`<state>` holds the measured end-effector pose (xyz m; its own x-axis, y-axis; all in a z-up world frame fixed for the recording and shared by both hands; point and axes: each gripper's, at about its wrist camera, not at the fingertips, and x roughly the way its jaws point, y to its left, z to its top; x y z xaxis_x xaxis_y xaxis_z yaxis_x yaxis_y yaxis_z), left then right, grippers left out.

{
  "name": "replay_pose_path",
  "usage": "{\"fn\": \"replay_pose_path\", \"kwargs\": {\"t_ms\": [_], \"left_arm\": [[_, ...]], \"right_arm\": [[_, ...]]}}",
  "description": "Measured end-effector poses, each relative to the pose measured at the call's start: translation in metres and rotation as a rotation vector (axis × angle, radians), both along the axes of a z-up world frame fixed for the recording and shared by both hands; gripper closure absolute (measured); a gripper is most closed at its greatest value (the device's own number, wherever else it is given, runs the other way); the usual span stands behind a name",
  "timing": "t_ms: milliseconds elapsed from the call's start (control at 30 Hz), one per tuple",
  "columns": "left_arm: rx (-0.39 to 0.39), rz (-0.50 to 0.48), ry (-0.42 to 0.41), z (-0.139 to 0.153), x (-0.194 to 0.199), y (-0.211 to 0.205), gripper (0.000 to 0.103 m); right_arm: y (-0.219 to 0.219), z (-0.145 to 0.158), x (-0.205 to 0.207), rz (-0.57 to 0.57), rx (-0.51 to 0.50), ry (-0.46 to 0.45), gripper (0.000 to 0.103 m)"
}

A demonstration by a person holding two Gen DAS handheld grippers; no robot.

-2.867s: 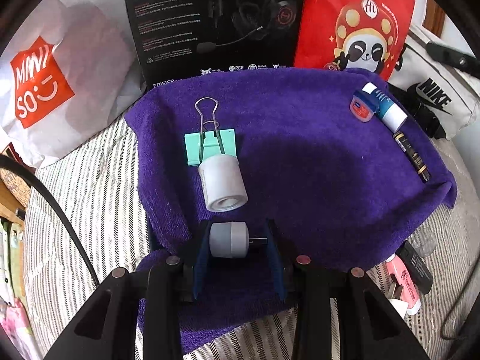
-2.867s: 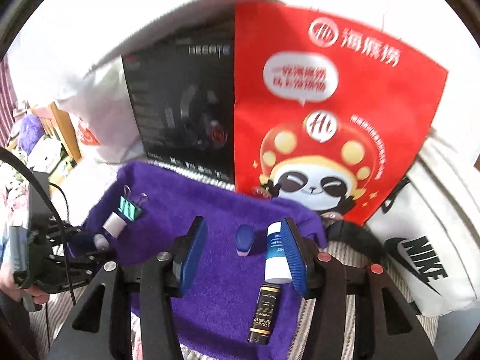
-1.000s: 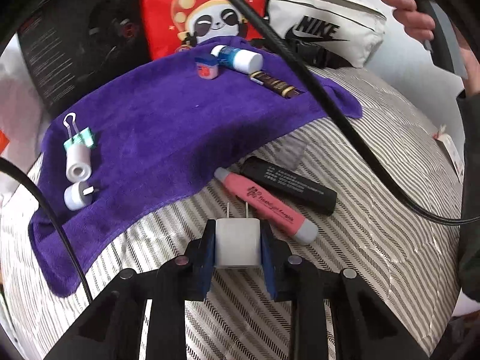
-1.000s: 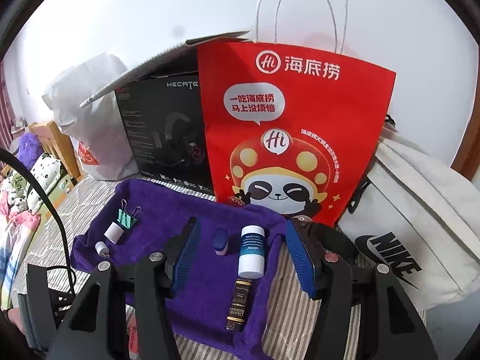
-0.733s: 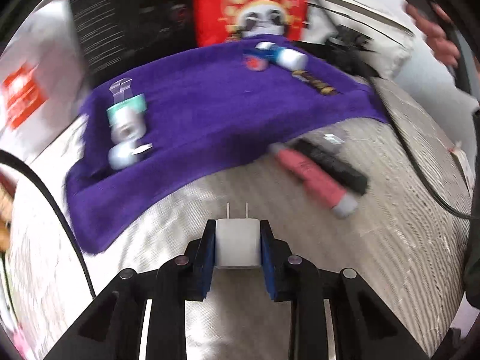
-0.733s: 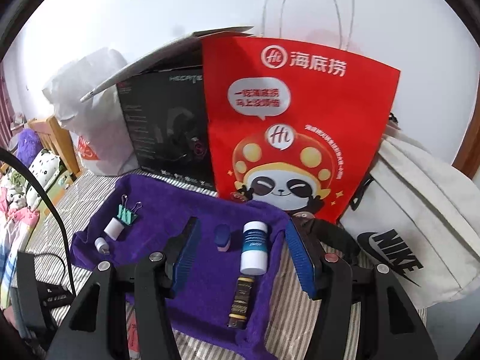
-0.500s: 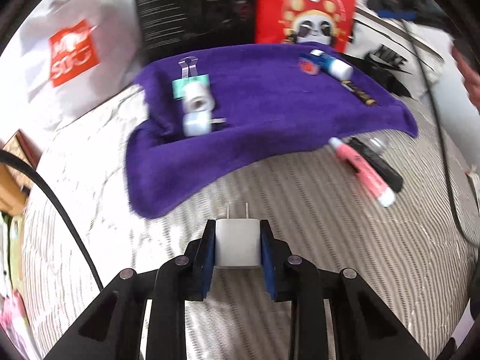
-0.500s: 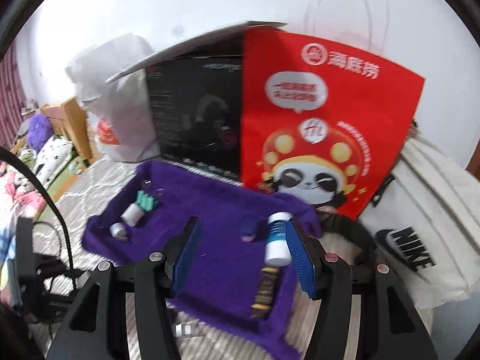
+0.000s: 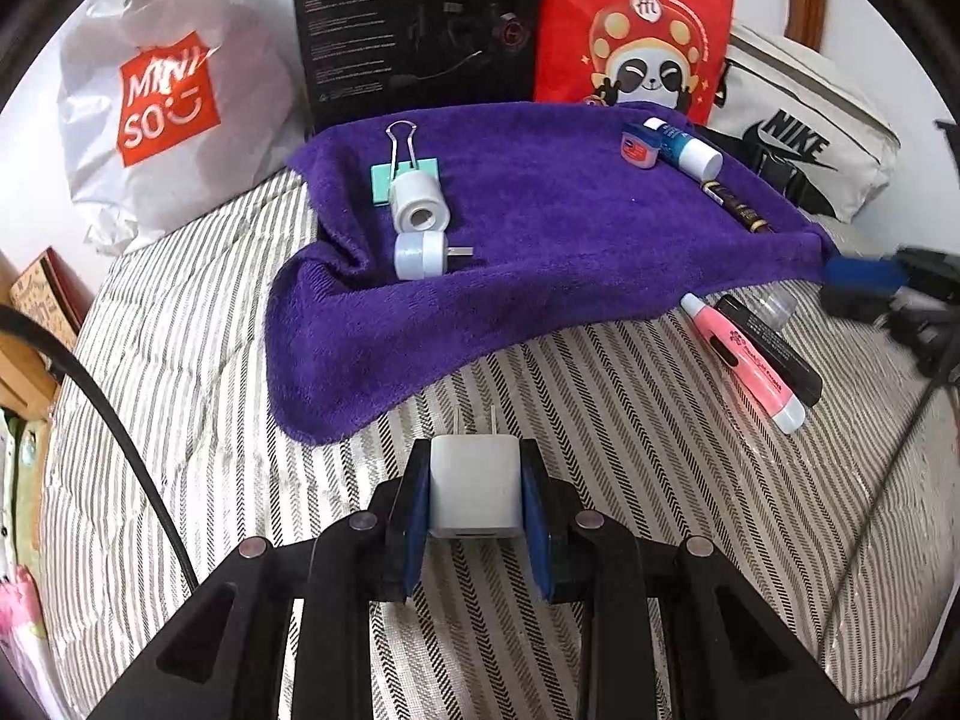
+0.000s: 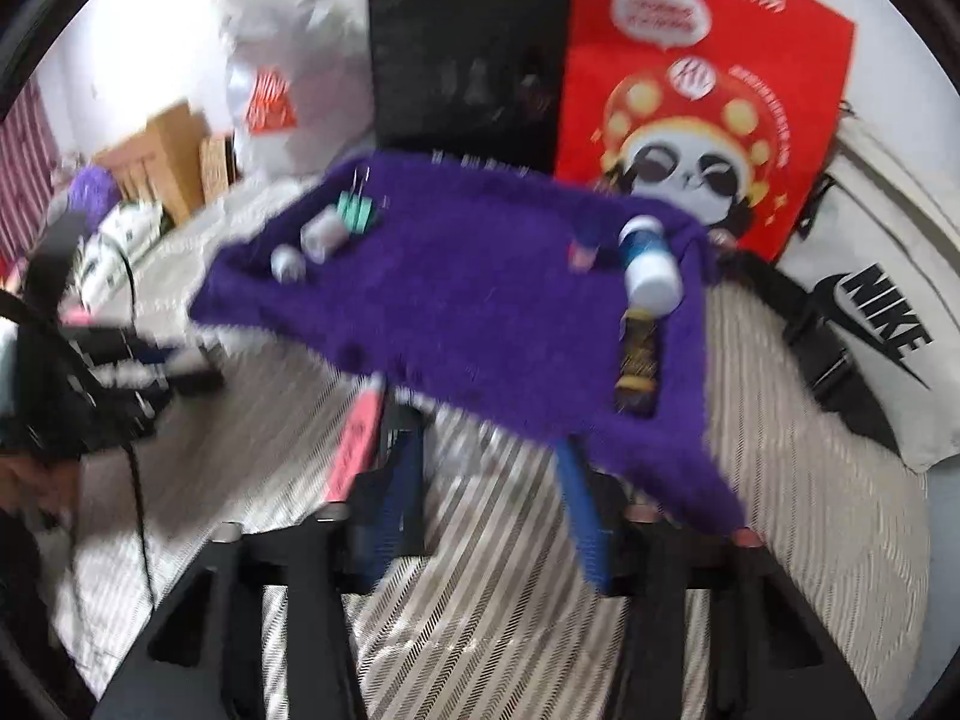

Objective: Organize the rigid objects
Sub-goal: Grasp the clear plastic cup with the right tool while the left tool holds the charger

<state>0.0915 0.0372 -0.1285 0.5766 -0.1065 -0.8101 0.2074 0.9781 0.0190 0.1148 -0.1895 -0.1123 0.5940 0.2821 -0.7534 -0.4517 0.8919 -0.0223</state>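
Note:
My left gripper (image 9: 474, 480) is shut on a white plug charger (image 9: 474, 492), held above the striped bedding in front of the purple towel (image 9: 540, 252). On the towel's left lie a teal binder clip (image 9: 403, 171), a white roll (image 9: 418, 204) and a grey-white plug adapter (image 9: 420, 256). At its right lie a small red-blue tin (image 9: 639, 147), a blue-white tube (image 9: 684, 147) and a dark stick (image 9: 735, 207). My right gripper (image 10: 489, 480) is open and empty, low over the bedding at the towel's near edge, beside a pink marker (image 10: 360, 438).
A pink marker (image 9: 744, 360) and a black marker (image 9: 774, 351) lie on the striped bedding (image 9: 600, 420) right of the towel. Behind the towel stand a white Miniso bag (image 9: 162, 102), a black box (image 9: 414, 24), a red panda bag (image 9: 636, 30) and a Nike pouch (image 9: 798, 144).
My left gripper has swung left with the charger, from beside the markers to in front of the towel. My right gripper has dropped low toward the bedding by the markers, its view now blurred.

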Motion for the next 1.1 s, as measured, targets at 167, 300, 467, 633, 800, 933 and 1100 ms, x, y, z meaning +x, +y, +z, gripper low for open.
{"fn": "replay_pose_path", "kwargs": {"t_ms": [167,300,467,633,800,933,1100], "left_arm": [[-0.014,-0.012,-0.003,-0.001,0.001,0.000,0.077],[-0.013,-0.013,-0.005,-0.001,0.000,0.001,0.077],[-0.020,-0.019,-0.010,-0.001,-0.001,0.002,0.077],[-0.024,-0.015,-0.015,-0.001,-0.002,0.002,0.077],[-0.025,-0.015,-0.016,-0.001,-0.002,0.002,0.077],[-0.022,-0.013,-0.017,-0.001,-0.002,0.002,0.077],[-0.033,-0.012,-0.016,-0.001,-0.002,0.003,0.077]], "right_arm": [[0.006,-0.020,0.004,-0.005,0.018,0.027,0.066],[0.010,-0.022,0.010,-0.018,0.021,0.014,0.066],[0.013,-0.029,0.019,-0.034,0.035,0.029,0.067],[0.014,-0.037,0.027,-0.072,0.008,0.053,0.067],[0.015,-0.038,0.026,-0.078,0.015,0.043,0.076],[0.015,-0.037,0.031,-0.094,0.025,0.053,0.076],[0.013,-0.038,0.030,-0.102,0.049,0.040,0.076]]}}
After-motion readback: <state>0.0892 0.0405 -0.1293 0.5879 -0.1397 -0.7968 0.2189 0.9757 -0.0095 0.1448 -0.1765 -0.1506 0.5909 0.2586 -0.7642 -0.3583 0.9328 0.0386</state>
